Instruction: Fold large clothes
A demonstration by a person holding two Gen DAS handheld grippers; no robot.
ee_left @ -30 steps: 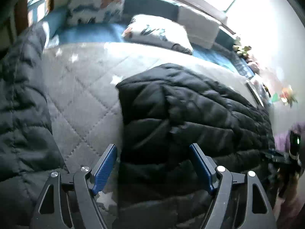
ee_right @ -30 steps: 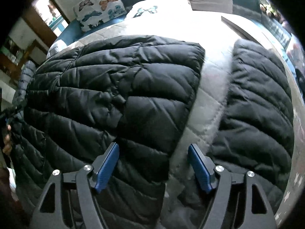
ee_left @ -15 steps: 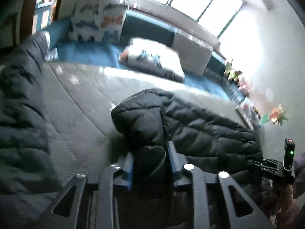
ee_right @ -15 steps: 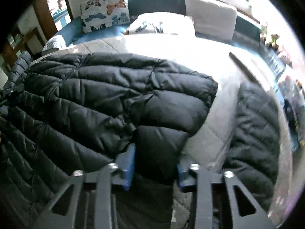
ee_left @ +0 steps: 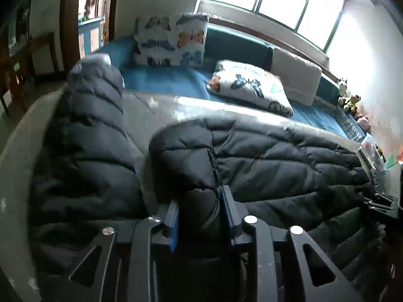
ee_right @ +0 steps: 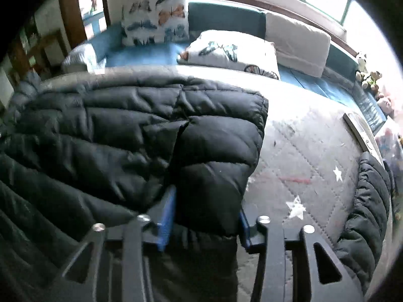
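Observation:
A large black quilted puffer jacket [ee_left: 277, 161] lies on a grey quilted bedspread [ee_right: 309, 151]. My left gripper [ee_left: 200, 209] is shut on the jacket's left corner and holds it raised off the bed. My right gripper [ee_right: 205, 209] is shut on the jacket's right corner [ee_right: 214, 166], also raised. One sleeve [ee_left: 93, 130] lies spread to the left in the left wrist view. The other sleeve [ee_right: 370, 201] lies at the far right in the right wrist view. The right gripper's body shows at the right edge of the left wrist view [ee_left: 388, 203].
Butterfly-print pillows [ee_left: 171, 40] [ee_right: 231, 50] and a grey cushion [ee_right: 297, 42] lie at the head of the blue bed. Stuffed toys [ee_left: 350, 98] line the window sill. A doorway and wooden furniture [ee_left: 15, 58] stand at the left.
Both grippers went from open over the jacket's corners to shut on them. Both have then lifted the corners, and the views now tilt up toward the pillows and window.

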